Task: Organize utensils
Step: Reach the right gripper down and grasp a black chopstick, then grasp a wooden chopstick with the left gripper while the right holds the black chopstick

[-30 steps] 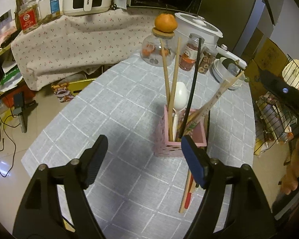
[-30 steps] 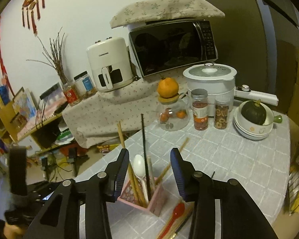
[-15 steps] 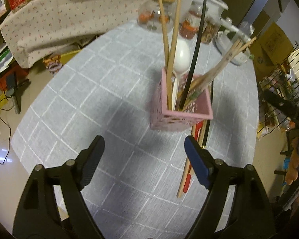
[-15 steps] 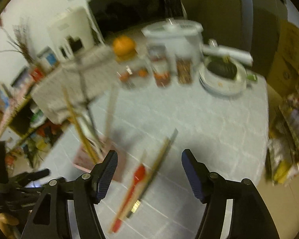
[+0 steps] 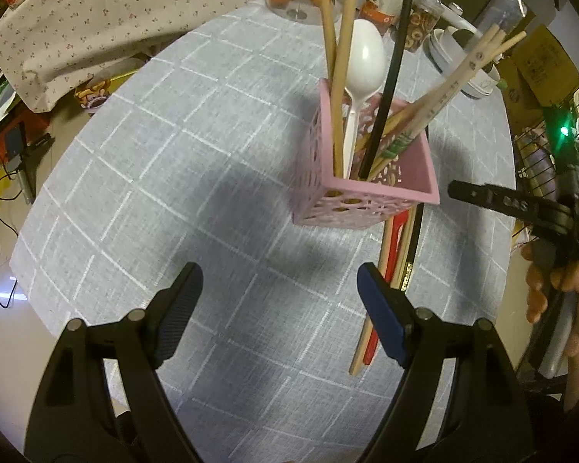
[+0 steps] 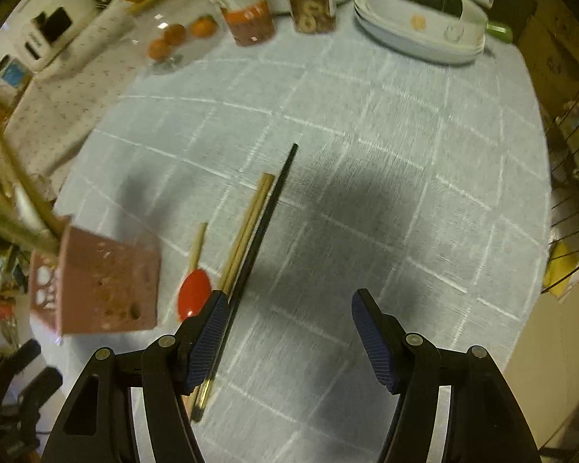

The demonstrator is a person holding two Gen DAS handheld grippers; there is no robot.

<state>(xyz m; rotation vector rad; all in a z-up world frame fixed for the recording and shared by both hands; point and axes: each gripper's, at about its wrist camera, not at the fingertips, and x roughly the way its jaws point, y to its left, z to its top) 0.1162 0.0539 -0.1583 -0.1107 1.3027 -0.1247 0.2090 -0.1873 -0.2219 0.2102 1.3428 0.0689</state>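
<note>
With your right gripper [image 6: 285,341], jaws apart and empty after just widening, straddle the black chopstick [image 6: 264,227] lying on the worktop [image 6: 405,177] beside the pink holder [image 6: 108,281], while your left gripper [image 5: 278,308] hangs open.

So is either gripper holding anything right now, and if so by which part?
No, nothing is held. The left gripper is open over bare tablecloth, and the right gripper is open too, with the black chopstick lying beside its left finger.
</note>
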